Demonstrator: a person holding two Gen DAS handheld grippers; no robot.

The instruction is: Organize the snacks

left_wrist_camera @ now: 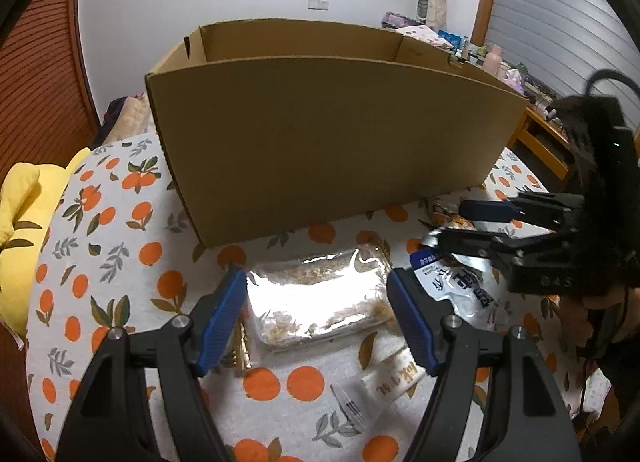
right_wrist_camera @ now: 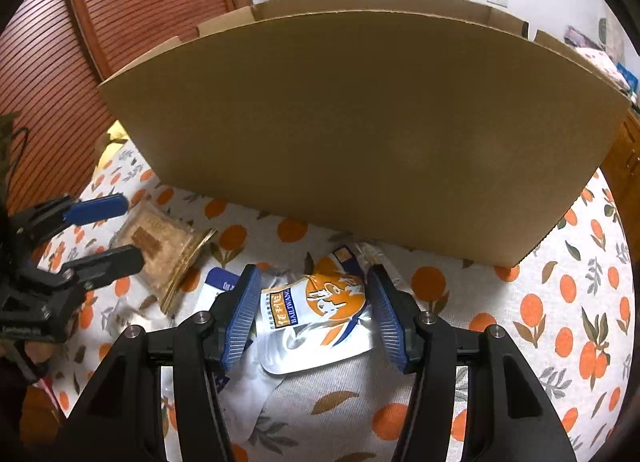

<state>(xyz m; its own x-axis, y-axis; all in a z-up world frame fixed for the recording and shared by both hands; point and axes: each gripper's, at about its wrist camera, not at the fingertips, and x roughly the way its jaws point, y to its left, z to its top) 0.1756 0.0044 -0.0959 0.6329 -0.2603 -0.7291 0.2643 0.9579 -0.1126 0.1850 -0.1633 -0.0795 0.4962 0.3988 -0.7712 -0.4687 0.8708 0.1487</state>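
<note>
Left wrist view: left claw (left_wrist_camera: 316, 316) was spread, unclenched, straddling the clear tray pack (left_wrist_camera: 316, 296), its long axis crosswise between the fingers; right claw (right_wrist_camera: 312, 316) likewise released over the silver pouch (right_wrist_camera: 316, 318), pouch lengthwise toward the cardboard box (right_wrist_camera: 360, 121); both packs on the desk (right_wrist_camera: 560, 322) before one box; four packets visible, I judged.

The big cardboard box (left_wrist_camera: 332, 133) stands like a wall at 12 o'clock and blocks the way ahead; its top is open. In front of it the table (left_wrist_camera: 120, 229) is crowded: a clear snack tray (left_wrist_camera: 316, 302) and a silver pouch (right_wrist_camera: 316, 314) lie close together. At 9 o'clock the cloth is bare. The two grippers are near each other, with little room between.
</note>
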